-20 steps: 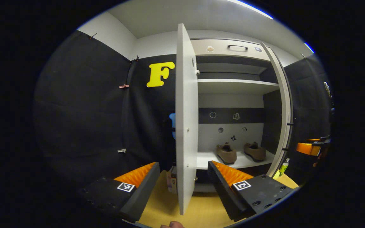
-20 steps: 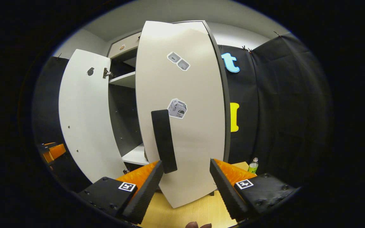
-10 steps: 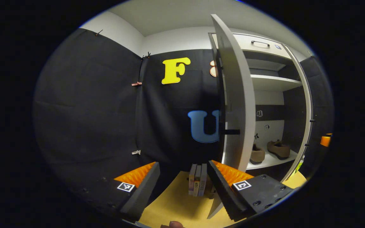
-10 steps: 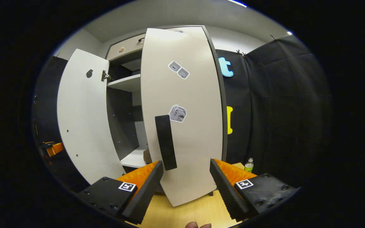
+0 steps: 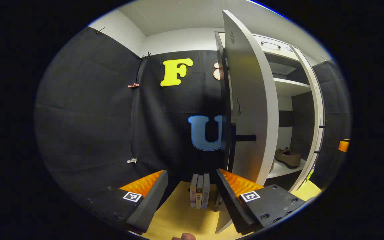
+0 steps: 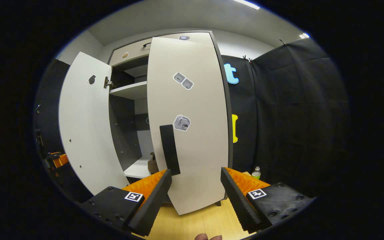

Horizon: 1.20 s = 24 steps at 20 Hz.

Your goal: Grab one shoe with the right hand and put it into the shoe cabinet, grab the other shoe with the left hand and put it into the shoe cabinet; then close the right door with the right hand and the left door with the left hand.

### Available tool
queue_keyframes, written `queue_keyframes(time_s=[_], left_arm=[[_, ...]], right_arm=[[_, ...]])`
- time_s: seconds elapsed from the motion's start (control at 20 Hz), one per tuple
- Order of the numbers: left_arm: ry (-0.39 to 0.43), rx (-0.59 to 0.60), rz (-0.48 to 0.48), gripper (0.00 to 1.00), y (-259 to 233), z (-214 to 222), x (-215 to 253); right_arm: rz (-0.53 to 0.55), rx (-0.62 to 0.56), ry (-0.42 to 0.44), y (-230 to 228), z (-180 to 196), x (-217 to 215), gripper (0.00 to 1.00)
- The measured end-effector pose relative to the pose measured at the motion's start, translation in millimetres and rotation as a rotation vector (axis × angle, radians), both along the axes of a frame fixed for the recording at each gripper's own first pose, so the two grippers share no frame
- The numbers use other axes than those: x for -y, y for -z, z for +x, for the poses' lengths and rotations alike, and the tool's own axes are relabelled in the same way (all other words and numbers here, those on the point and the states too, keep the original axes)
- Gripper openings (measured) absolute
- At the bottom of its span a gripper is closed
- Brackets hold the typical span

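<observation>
Both claws (image 5: 190, 186) (image 6: 195, 186) stay released while the right door (image 6: 192, 126) has swung further shut

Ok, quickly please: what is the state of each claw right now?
Left claw: open, holding nothing, beside the left door.
Right claw: open, holding nothing, facing the right door.
</observation>
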<state>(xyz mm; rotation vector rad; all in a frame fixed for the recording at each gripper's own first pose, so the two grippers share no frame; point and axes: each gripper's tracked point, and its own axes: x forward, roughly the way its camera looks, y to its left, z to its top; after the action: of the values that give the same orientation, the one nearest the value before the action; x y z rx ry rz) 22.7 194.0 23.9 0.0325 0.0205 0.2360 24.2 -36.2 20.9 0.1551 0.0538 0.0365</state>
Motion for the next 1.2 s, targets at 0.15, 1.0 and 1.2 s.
queue_keyframes(time_s=[0.15, 1.0, 1.2], left_arm=[[0.007, -0.014, 0.001, 0.92, 2.5, 0.8, 6.6], [0.156, -0.025, -0.034, 0.95, 5.4, 28.7, 147.1], [0.195, -0.011, -0.041, 0.93, -2.8, 57.1, 180.3]], right_arm=[[-0.003, 0.003, -0.007, -0.8, -2.7, -1.2, 0.98], [0.04, -0.004, -0.052, -5.2, -0.6, 17.4, 0.98], [0.046, -0.007, -0.062, -6.3, 2.0, 18.5, 0.98]])
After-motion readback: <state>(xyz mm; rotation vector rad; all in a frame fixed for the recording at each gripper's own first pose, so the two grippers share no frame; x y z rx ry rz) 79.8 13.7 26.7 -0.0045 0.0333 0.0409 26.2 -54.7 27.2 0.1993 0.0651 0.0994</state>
